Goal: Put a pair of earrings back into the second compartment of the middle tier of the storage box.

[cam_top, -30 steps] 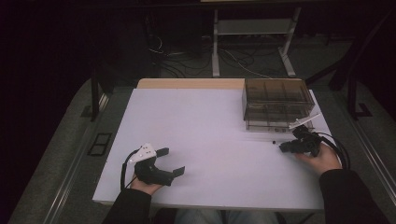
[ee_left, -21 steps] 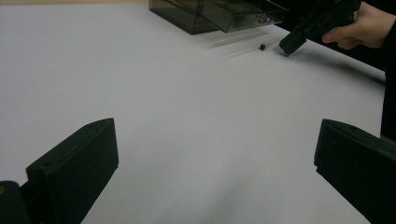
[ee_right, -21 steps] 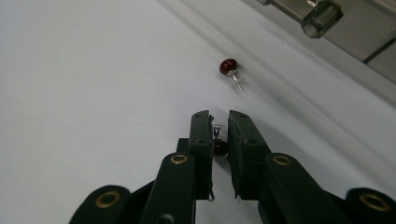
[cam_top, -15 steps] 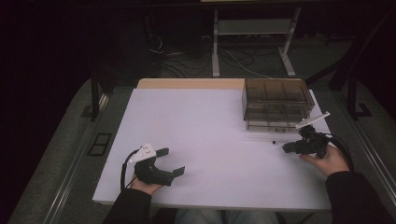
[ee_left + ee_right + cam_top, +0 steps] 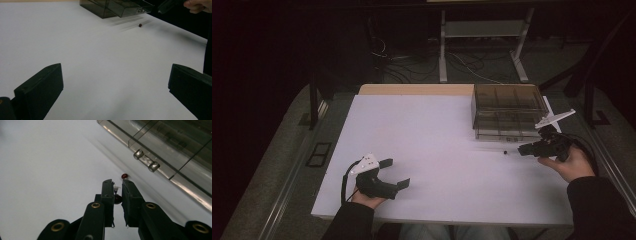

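My right gripper (image 5: 117,184) is shut on a tiny dark red piece (image 5: 117,199) with a small clear bit on top, pinched between its fingertips. It hovers above the white table (image 5: 437,135), in front of a smoky transparent drawer box (image 5: 507,112). In the high view the right gripper (image 5: 523,149) points left, just right of a small red bead (image 5: 505,151) lying loose on the table. That red bead (image 5: 124,176) lies just past the jaw tips. My left gripper (image 5: 396,173) rests near the front left edge, wide open with nothing between its jaws, also seen as the left gripper (image 5: 116,75).
The drawer box (image 5: 175,147) shows two shiny drawer knobs (image 5: 138,154) facing the table's middle. From the left gripper view the drawer box (image 5: 117,7) and bead (image 5: 140,25) lie far ahead. A wooden strip (image 5: 417,89) borders the table's far edge.
My right gripper has lifted off the table and drifted slightly right, staying shut on the tiny piece. The loose bead and the left gripper have not moved.
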Tool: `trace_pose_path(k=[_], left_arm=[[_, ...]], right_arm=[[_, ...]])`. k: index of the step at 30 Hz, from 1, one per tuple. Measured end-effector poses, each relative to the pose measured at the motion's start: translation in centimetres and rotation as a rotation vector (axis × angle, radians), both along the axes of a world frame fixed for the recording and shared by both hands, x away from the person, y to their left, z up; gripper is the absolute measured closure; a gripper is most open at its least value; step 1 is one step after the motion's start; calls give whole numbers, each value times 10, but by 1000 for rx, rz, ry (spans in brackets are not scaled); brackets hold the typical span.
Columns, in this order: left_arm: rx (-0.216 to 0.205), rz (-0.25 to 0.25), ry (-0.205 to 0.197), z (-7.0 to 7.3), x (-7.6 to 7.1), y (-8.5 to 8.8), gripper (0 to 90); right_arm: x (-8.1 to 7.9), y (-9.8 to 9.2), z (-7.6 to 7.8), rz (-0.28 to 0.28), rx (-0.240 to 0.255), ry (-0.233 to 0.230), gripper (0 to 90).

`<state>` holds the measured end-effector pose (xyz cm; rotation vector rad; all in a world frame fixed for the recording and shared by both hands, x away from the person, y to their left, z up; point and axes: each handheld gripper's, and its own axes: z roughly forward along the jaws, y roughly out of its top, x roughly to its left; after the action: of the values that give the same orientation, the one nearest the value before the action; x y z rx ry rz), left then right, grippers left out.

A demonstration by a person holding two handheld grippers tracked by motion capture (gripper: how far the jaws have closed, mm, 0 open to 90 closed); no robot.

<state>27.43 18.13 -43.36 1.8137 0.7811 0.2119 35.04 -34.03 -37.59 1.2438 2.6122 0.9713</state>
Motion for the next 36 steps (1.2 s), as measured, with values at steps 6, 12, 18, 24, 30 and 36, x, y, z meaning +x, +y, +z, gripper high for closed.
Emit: trace_pose_path(k=[6,12,18,24,30,36], left_arm=[[-9,1,3,0,0,0,0],[-7,0,2,0,0,0,0],[-7,0,4,0,0,0,0],[-7,1,4,0,0,0,0],[-9,3,4,0,0,0,0],[-11,1,2,0,0,0,0]], right_arm=[[3,1,11,9,0,-8,792],[8,2,27,16,5,-30,792],[13,7,40,27,1,-40,792],[23,10,47,21,-2,-48,792],[35,12,55,9,10,-69,792],[49,16,54,-1,12,-73,792]])
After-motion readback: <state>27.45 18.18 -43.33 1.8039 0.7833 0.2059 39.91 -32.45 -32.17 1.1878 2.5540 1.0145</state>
